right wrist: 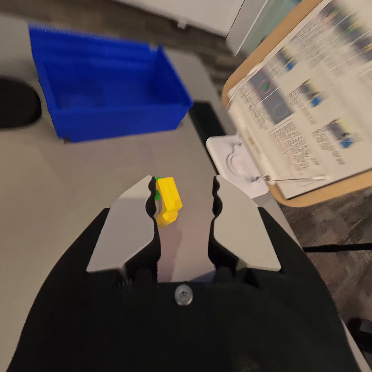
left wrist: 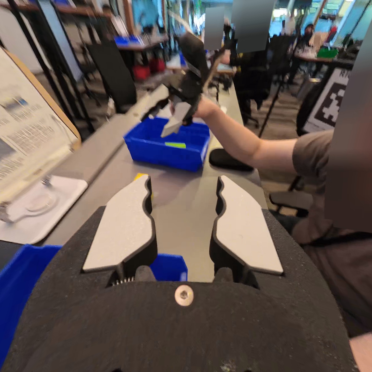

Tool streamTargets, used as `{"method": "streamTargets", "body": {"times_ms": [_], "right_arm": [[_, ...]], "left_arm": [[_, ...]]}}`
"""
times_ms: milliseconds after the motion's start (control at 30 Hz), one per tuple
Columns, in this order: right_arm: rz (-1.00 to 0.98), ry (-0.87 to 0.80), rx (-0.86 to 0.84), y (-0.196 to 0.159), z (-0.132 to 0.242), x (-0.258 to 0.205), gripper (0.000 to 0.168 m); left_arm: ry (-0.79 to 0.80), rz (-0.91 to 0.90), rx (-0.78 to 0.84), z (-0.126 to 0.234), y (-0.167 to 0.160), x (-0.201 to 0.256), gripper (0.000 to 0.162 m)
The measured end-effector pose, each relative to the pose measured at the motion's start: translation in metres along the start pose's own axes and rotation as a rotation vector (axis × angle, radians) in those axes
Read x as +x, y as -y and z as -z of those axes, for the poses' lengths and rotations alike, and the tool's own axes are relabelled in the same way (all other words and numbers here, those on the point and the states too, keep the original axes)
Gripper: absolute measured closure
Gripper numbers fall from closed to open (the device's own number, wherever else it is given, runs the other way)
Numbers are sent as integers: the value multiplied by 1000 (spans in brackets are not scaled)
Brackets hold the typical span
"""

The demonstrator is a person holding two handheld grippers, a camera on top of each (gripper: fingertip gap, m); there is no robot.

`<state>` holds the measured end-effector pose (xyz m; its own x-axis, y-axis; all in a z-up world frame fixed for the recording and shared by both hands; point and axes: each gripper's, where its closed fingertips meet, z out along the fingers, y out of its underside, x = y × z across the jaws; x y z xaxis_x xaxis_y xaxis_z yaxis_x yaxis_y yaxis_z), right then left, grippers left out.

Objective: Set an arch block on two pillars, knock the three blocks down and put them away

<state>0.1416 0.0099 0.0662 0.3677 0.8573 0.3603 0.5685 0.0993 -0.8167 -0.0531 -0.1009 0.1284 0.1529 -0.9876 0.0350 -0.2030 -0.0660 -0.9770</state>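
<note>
A yellow arch block (right wrist: 169,201) lies on the grey table (right wrist: 60,181), with a green block (right wrist: 157,194) just behind it, mostly hidden by my right gripper's left finger. My right gripper (right wrist: 182,181) is open and empty; the arch shows between its fingers, not gripped. In the left wrist view the right gripper (left wrist: 171,124) hangs over a blue bin (left wrist: 153,153) that holds a lime-green block (left wrist: 175,145). My left gripper (left wrist: 183,179) is open and empty above the table. A yellow corner (left wrist: 139,176) peeks from behind its left fingertip.
A second blue bin (right wrist: 120,122) stands on the table; it also shows under my left gripper (left wrist: 20,271). A clipboard with papers (right wrist: 302,100) leans on a white stand (right wrist: 225,155). A black pad (left wrist: 229,161) lies by the person's forearm (left wrist: 241,141). Spacing between my two grippers at the tips: around 25 cm.
</note>
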Motion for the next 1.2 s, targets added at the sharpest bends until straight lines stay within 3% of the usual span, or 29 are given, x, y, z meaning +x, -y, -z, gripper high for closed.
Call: {"method": "streamTargets", "body": {"times_ms": [133,300,400,567,700,800,867,933,1033,1133,1200], "right_arm": [[-110,-137,289,29,75,25,101],[-254,-286,564,23,156,61,97],[-358,-253,692,8,180,74,99],[-470,-320,694,-31,193,103,114],[-468,-485,468,-69,195,119,121],[-507,-680,-11,-142,207,128,120],[-530,-809,-362,-200,231,126,120],[-625,-810,-577,-246,242,115,120],[-865,-663,-615,-287,221,99,119],[-1001,-557,-638,-314,201,91,123],[-1053,-526,-676,-330,195,86,131]], "left_arm": [[116,-100,169,17,22,4,103],[227,-176,256,17,38,3,103],[272,-178,264,9,42,-2,103],[287,-194,210,-17,33,-9,106],[364,-203,89,-28,15,-27,109],[495,-141,4,-14,2,-50,107],[709,-108,-82,16,-10,-79,106],[980,-81,-224,65,-31,-108,103],[1225,88,-354,130,-68,-132,105],[1193,323,-480,152,-118,-137,101],[1185,378,-508,159,-135,-145,103]]}}
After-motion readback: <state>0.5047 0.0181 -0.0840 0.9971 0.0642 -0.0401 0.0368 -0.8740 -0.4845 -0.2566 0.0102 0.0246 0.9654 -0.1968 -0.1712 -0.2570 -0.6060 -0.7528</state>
